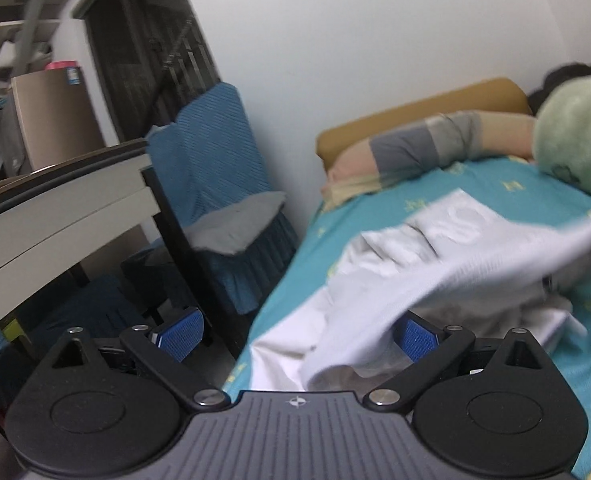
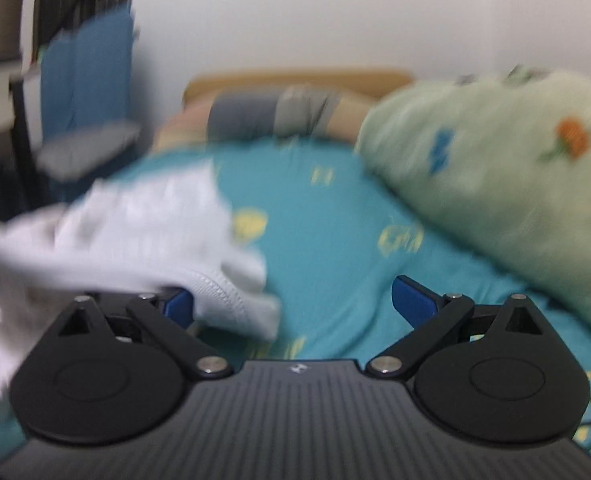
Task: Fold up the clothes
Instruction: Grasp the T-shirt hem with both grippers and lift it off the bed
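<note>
The left claw (image 1: 295, 338) and right claw (image 2: 293, 306) both gape wide and grip nothing. The white shirt (image 1: 415, 264) lies bunched on the bed (image 1: 495, 196), just ahead of the left claw and left of the right one. Folding looks barely begun; next, each claw needs an edge. Shirt lettering is too blurry to read.

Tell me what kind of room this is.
Most likely a bedroom at home: a bed with a teal printed sheet, a pillow against the wooden headboard, a green blanket, and a white garment lying on the sheet.
</note>
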`<state>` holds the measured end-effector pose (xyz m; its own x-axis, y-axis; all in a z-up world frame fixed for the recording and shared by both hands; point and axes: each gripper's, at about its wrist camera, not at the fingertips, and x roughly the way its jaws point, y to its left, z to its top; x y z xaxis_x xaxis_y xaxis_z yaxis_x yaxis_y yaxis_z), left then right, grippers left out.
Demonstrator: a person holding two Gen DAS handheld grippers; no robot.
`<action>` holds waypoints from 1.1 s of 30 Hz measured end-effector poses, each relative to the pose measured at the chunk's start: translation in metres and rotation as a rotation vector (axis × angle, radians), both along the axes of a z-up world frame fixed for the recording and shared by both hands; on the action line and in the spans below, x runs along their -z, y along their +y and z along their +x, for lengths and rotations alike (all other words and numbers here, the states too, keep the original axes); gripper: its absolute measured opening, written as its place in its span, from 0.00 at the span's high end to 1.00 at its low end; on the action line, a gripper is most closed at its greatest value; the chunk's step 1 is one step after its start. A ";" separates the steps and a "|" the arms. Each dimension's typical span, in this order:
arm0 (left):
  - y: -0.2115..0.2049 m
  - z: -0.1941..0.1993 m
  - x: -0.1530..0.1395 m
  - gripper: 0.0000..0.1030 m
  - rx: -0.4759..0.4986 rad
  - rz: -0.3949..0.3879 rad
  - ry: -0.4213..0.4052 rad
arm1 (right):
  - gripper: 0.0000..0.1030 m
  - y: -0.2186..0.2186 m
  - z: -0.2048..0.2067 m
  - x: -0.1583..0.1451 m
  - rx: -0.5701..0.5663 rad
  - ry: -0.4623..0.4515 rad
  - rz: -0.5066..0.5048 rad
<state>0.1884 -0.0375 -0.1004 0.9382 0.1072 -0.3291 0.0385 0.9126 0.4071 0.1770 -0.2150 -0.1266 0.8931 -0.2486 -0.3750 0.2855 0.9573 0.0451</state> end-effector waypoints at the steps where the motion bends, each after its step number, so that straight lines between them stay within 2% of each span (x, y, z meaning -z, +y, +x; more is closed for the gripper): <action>1: -0.003 -0.001 0.004 0.02 0.014 0.005 0.007 | 0.02 -0.004 -0.003 -0.007 0.014 -0.032 0.011; 5: -0.013 -0.006 0.016 0.02 0.069 0.024 0.033 | 0.02 -0.016 -0.007 -0.028 0.025 -0.111 0.065; 11: -0.034 -0.012 0.034 0.01 0.183 0.009 0.112 | 0.02 -0.020 -0.002 -0.028 -0.027 -0.076 0.108; 16: -0.061 -0.010 0.048 0.00 0.206 0.066 0.088 | 0.02 -0.020 -0.002 -0.025 -0.041 -0.070 0.126; 19: -0.062 0.000 0.049 0.00 0.077 0.083 0.038 | 0.02 -0.024 -0.001 -0.022 -0.028 -0.064 0.141; 22: -0.044 0.004 0.035 0.00 -0.014 0.008 -0.020 | 0.02 -0.028 0.001 -0.016 -0.010 -0.042 0.150; 25: -0.029 0.007 0.020 0.00 -0.102 -0.025 -0.077 | 0.02 -0.028 0.005 -0.006 -0.007 0.002 0.143; 28: -0.019 0.010 0.009 0.00 -0.162 -0.054 -0.094 | 0.02 -0.024 0.011 0.003 -0.006 0.070 0.104; 30: -0.015 0.009 0.005 0.00 -0.204 -0.044 -0.107 | 0.02 -0.021 0.015 0.011 0.006 0.127 0.068; 33: -0.011 0.008 -0.002 0.00 -0.258 -0.042 -0.088 | 0.02 -0.028 0.013 0.018 0.065 0.127 0.070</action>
